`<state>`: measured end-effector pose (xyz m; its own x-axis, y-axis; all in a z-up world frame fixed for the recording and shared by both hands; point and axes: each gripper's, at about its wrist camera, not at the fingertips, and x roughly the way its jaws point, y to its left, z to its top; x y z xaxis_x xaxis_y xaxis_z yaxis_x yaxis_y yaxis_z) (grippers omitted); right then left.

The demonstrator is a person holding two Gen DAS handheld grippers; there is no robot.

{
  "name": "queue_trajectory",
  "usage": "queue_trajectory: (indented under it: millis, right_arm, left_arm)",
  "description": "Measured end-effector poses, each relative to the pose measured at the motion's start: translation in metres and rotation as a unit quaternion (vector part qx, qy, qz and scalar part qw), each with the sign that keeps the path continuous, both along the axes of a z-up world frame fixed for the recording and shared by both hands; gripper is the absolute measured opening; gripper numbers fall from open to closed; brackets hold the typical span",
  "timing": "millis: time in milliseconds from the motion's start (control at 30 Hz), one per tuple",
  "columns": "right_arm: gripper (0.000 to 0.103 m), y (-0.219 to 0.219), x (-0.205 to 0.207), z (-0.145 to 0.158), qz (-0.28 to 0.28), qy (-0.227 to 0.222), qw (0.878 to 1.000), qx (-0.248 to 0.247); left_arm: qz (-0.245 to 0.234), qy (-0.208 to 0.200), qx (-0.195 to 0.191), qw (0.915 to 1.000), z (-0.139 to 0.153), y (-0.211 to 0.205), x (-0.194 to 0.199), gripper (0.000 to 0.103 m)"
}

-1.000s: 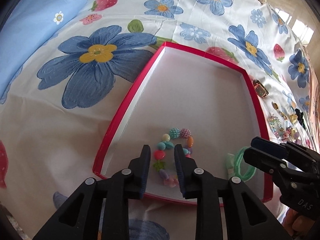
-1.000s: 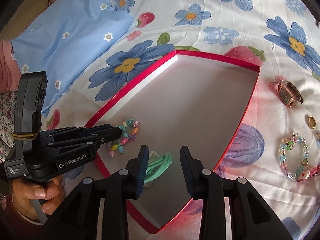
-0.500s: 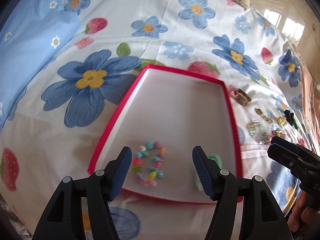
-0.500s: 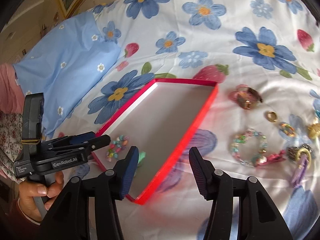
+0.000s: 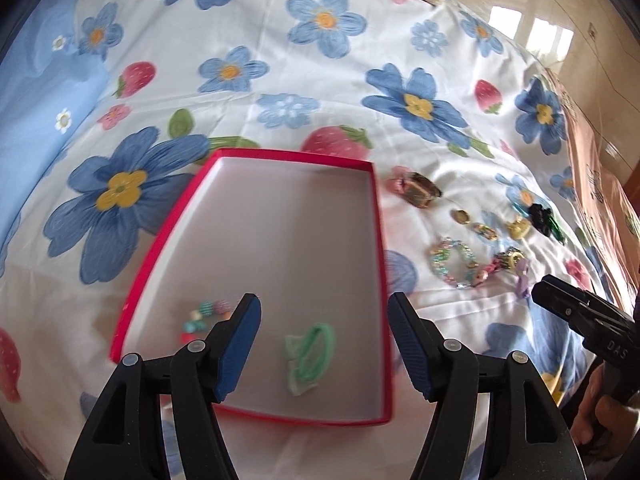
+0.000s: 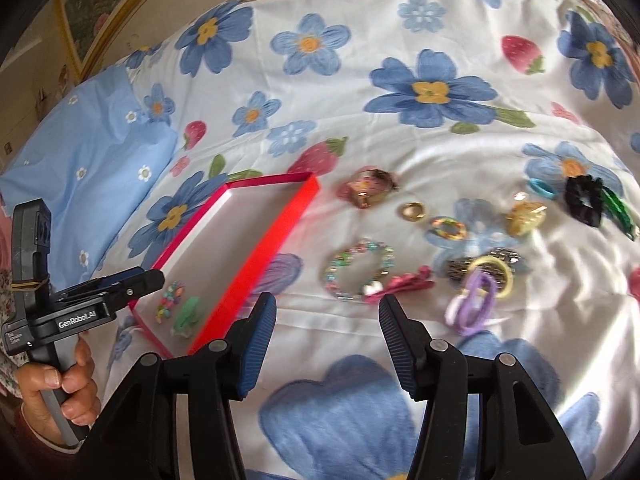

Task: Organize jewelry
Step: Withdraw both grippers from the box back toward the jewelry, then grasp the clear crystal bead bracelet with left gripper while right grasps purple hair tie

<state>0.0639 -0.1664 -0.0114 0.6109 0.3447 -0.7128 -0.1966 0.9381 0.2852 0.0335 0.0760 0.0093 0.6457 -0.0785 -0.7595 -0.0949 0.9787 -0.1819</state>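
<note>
Left wrist view: the left tool (image 5: 324,340) hangs released above the red box (image 5: 376,240), which holds a beaded bracelet (image 5: 200,318) and green hair tie (image 5: 312,356). The right tool (image 6: 328,340) is released over the bedsheet (image 6: 360,100), near loose jewelry (image 6: 358,276).

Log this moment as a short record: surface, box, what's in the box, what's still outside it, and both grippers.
surface: flower-print bedsheet
box: red tray, open, white inside
in box: colourful bead bracelet; green hair tie
outside, right of box: watch, pastel bead bracelet, gold ring, black scrunchie, purple hair ties
left gripper: fingers apart, holding nothing
right gripper: fingers apart, holding nothing
</note>
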Motion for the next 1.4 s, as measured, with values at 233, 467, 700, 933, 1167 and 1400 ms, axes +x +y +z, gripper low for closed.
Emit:
queue_trajectory:
  millis: [233, 467, 700, 933, 1167, 1400]
  right_arm:
    - [0.056, -0.037, -0.003, -0.005, -0.042, 0.007, 0.999, -0.004]
    - [0.056, -0.057, 0.003, -0.012, -0.067, 0.01, 0.998, -0.013]
    - [0.053, -0.059, 0.018, -0.025, -0.064, 0.027, 0.997, -0.026]
    - [0.037, -0.056, 0.032, -0.038, -0.058, 0.045, 0.997, -0.036]
    - [0.028, -0.062, 0.038, -0.05, -0.064, 0.06, 0.995, -0.039]
    - [0.011, -0.069, 0.038, -0.051, -0.07, 0.061, 0.995, -0.036]
  left_arm:
    - [-0.036, 0.003, 0.001, 0.9994, 0.0, -0.028, 0.023, 0.066]
    - [-0.069, 0.011, 0.015, 0.9975, -0.006, -0.057, 0.055, 0.066]
    - [-0.093, 0.025, 0.028, 0.995, -0.021, -0.083, 0.092, 0.064]
    - [-0.119, 0.044, 0.046, 0.9909, -0.04, -0.108, 0.131, 0.062]
    - [-0.132, 0.092, 0.071, 0.9844, -0.075, -0.127, 0.165, 0.045]
    - [-0.154, 0.092, 0.077, 0.9807, -0.081, -0.141, 0.174, 0.007]
